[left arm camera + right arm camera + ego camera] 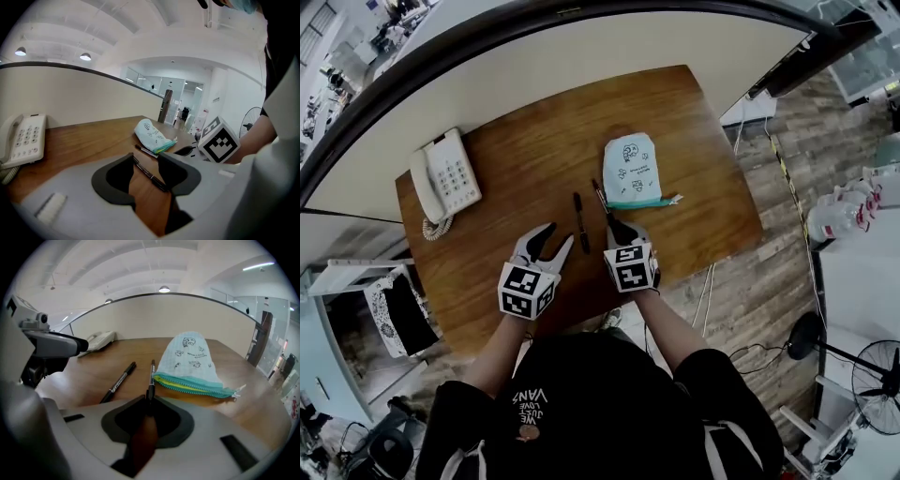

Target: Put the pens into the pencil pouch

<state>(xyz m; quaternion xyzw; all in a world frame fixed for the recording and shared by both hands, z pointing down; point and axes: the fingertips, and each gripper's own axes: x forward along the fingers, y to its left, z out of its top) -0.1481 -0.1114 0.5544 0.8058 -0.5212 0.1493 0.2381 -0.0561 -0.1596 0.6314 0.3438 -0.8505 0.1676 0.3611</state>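
At the far left the telephone point(445, 178) is well clear of the work. My left claw point(558, 234) is wide and empty, hovering over the wooden surface point(534, 141) just left of the loose marker pen point(579, 223). If I sweep it carelessly, I could knock that pen and set it rolling.

To the right, my right claw point(617, 228) is closed narrow on the near end of the second pen point(151, 380). The pen's far end is down beside the left corner of the pencil pouch point(632, 169), which lies flat on the far side.

I judge that grip, so near the pen's end, lets it swing or slip. I can't tell how far the zipper point(197, 386) is open. Nothing pins the pouch, so a push could slide it away.
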